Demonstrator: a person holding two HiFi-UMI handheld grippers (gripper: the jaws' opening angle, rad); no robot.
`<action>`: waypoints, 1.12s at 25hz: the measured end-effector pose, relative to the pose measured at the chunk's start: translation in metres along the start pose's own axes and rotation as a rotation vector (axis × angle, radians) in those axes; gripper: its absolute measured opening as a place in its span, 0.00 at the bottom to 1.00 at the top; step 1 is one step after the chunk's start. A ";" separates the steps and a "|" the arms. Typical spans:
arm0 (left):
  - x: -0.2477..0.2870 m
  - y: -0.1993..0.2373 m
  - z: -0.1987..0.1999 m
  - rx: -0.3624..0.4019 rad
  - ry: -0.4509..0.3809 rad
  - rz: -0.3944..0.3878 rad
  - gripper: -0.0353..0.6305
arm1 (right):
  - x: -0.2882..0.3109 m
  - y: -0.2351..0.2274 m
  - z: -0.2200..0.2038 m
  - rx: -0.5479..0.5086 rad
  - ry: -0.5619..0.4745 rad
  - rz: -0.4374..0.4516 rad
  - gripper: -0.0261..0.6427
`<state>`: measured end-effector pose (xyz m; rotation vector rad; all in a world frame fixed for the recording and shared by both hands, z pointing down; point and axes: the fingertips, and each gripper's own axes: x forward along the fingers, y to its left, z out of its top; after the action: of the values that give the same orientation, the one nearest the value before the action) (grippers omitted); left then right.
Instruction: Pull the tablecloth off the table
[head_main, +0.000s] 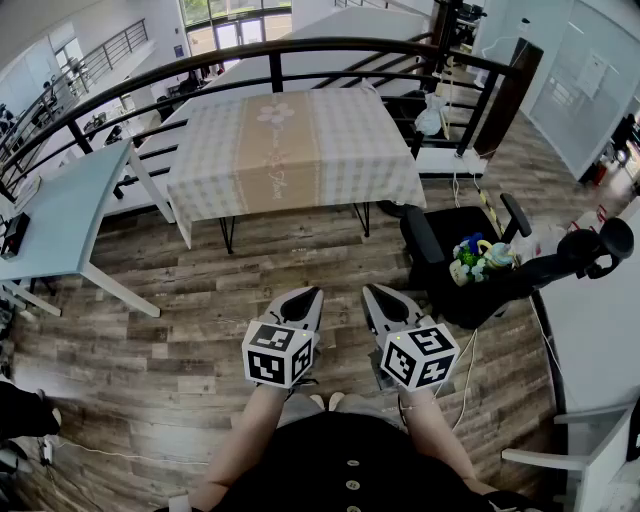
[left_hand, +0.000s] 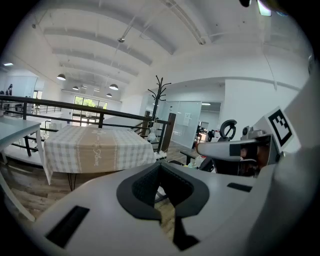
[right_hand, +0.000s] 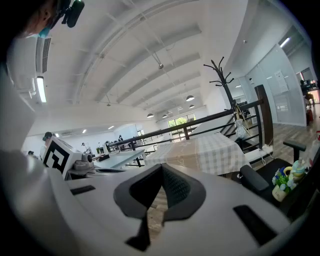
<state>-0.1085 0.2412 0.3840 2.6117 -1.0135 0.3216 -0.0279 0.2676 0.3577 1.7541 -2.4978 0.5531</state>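
Zero progress on the task so far. The tablecloth (head_main: 298, 150) lies fully spread on the worktop (head_main: 229, 235), checked with a beige centre band. It hangs over every edge I can see, and only the thin dark legs show under it. Nothing sits on the cloth as far as I can see, so a pull shouldn't drag anything along. I'm standing well apart from it, with bare wood floor (head_main: 180, 300) between us. Left tongs (head_main: 306, 296) and right tongs (head_main: 374, 293) are both pressed together with nothing in either. I hold them side by side, low in front of me, aimed at the cloth's near edge. Both gripper views agree: the pads meet and only floor shows behind them. What's left, as I judge it, is everything: walk up, spread the tongs, pinch the near hem or corners, and pull back until the cloth is off. The room is a bright open office on an upper level. A dark railing (head_main: 275, 62) curves just behind the worktop. There's a blue table (head_main: 60, 215) to the left and a white desk (head_main: 600, 340) at far right. A black chair (head_main: 425, 245) with toys (head_main: 470, 262) on its seat stands near the worktop's right corner, so I'd mind it when backing away. A coat rack (left_hand: 159, 97) stands beyond the worktop.
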 end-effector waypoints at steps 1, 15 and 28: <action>0.000 0.001 -0.001 -0.002 0.001 0.003 0.08 | -0.001 -0.003 0.000 0.004 -0.002 -0.007 0.08; 0.013 -0.009 -0.005 -0.050 -0.009 -0.050 0.08 | -0.004 -0.025 -0.003 0.047 -0.007 -0.018 0.08; 0.046 -0.005 -0.009 -0.099 0.003 -0.050 0.08 | 0.020 -0.052 -0.022 0.079 0.091 0.022 0.08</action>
<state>-0.0729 0.2200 0.4060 2.5418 -0.9374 0.2573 0.0085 0.2412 0.3968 1.6872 -2.4687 0.7256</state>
